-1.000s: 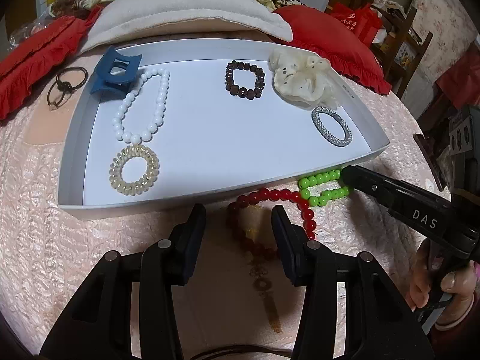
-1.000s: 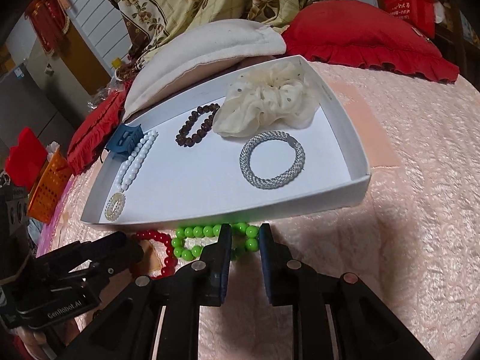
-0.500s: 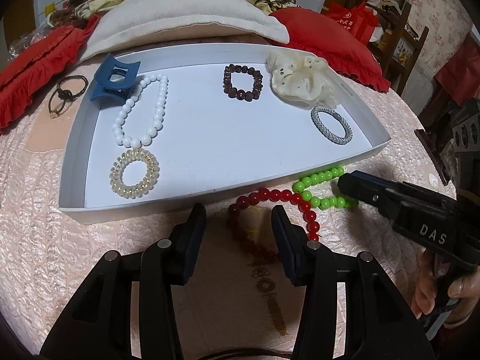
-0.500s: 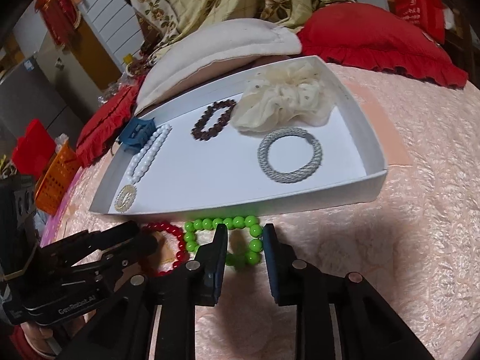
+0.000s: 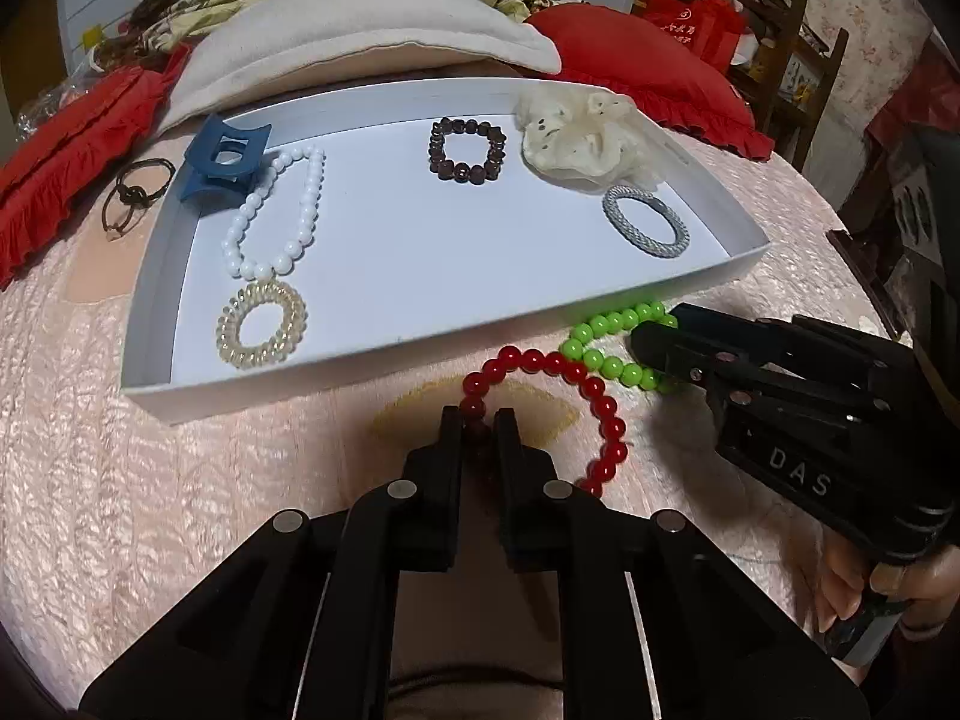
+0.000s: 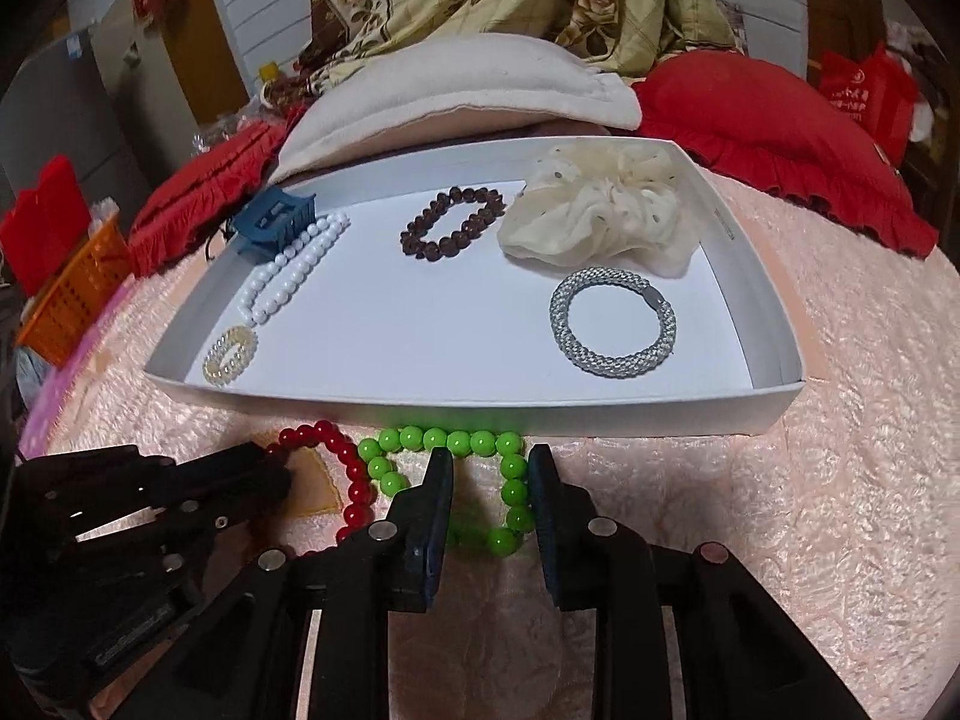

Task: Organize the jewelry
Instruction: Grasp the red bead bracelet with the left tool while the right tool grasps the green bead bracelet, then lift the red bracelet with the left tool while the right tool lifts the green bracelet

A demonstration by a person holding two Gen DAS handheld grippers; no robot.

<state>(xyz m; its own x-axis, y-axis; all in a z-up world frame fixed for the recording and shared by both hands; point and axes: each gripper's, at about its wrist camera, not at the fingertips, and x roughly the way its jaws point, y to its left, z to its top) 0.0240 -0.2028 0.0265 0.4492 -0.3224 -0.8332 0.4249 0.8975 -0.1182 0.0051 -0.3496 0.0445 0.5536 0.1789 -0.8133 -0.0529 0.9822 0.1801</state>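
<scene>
A round red glass-bead bracelet (image 5: 552, 402) lies flat on the pink quilt just before the shallow white cardboard tray (image 5: 336, 372). My left gripper (image 5: 479, 420) is clamped on its near beads. My right gripper (image 6: 489, 468) stands apart, straddling the green bead bracelet (image 6: 456, 444).

One white tray (image 5: 150, 324); five bracelets: white (image 5: 277, 213), brown (image 5: 467, 149), silver (image 5: 645, 228), red (image 5: 543, 414), green (image 5: 618, 345); one scrunchie (image 5: 582, 138); one claw clip (image 5: 225, 153); one spiral tie (image 5: 261, 324).
</scene>
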